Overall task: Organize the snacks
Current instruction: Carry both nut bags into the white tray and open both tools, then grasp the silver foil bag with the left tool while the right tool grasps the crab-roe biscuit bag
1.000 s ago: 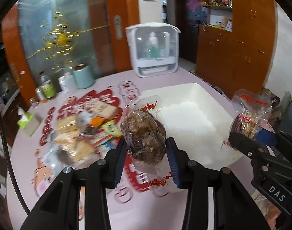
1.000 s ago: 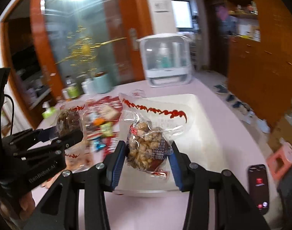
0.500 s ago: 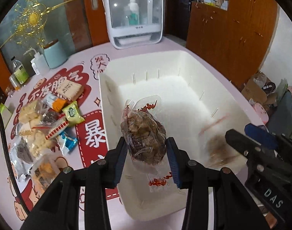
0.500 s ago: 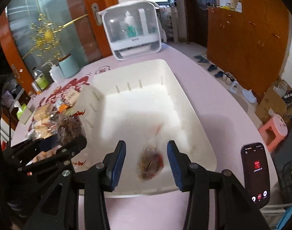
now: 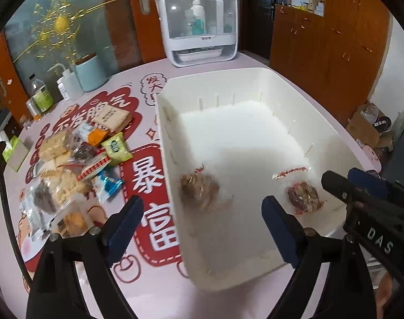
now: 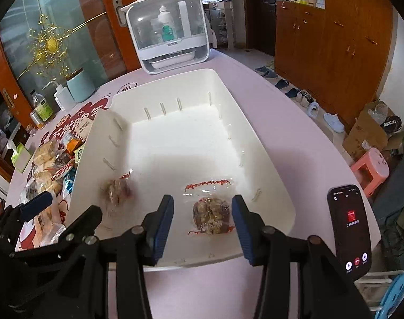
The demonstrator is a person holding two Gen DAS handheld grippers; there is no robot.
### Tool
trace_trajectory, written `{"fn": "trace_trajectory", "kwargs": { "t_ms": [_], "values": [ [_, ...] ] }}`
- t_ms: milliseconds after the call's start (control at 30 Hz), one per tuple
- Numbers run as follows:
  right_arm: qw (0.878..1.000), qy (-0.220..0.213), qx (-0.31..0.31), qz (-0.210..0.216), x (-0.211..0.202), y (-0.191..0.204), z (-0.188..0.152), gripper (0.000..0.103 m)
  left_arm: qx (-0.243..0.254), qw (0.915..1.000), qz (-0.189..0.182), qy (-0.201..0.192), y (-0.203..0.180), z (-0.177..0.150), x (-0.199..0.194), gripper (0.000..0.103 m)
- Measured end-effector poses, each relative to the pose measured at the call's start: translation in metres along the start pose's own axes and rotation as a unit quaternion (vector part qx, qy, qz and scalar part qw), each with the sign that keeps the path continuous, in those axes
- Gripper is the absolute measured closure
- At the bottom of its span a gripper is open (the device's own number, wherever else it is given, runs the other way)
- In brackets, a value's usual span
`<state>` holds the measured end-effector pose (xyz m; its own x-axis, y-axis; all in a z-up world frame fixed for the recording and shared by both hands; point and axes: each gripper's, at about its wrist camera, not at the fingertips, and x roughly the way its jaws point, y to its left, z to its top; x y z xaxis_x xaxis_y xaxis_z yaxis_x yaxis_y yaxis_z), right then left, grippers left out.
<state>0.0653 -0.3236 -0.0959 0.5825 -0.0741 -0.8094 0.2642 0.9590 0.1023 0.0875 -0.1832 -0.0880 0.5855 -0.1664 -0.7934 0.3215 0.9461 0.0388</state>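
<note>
Bin (image 5: 255,79), white, open-topped, standing on the pink table (image 6: 281,106): two clear snack bags now lie on its floor near your edge. The left gripper (image 5: 202,220) is opening, its blue pads spreading wide, and nothing is between them; the brown snack bag (image 5: 199,188) it hangs over shows blurred, so whether it has settled cannot be told. The right gripper (image 6: 203,223) stands parted above the second snack bag (image 6: 211,214), which lies flat between the pads without either one pressing on it. Both bags sit apart from each other, one by the left wall, one nearer the right. Remaining stock: a heap of wrapped snacks (image 5: 77,164) on the printed table mat (image 5: 148,186), left of the bin and outside it. To finish this release cleanly, let the left pads finish spreading before you lift, and raise both grippers straight up so no loose film catches a pad and drags a bag back over the rim. Keep the left one clear of the bin's near wall as you swing toward the heap. A phone (image 6: 349,228) rests at the table edge on your right; give it room.
</note>
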Motion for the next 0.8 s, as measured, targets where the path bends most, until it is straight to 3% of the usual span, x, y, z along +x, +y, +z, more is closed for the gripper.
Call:
{"fn": "trace_trajectory", "kwargs": {
  "t_ms": [267,533,667,800],
  "values": [
    [0.999,-0.027,-0.024,-0.006,-0.018,0.018,-0.003,0.057,-0.008,0.9997,0.002,-0.023,0.020,-0.012,-0.029,0.013],
    [0.997,-0.038,-0.035,0.052,-0.035,0.034,-0.010,0.056,-0.005,0.9988,0.011,-0.048,0.044,-0.031,-0.055,0.012],
    [0.996,-0.041,-0.047,0.057,-0.039,0.045,-0.013,0.044,-0.013,0.9985,0.018,-0.051,0.067,-0.044,-0.065,0.011],
    [0.995,-0.040,-0.051,0.076,-0.041,0.061,-0.015,0.041,-0.036,0.9978,0.026,-0.050,0.097,-0.056,-0.074,0.009]
  ]
}}
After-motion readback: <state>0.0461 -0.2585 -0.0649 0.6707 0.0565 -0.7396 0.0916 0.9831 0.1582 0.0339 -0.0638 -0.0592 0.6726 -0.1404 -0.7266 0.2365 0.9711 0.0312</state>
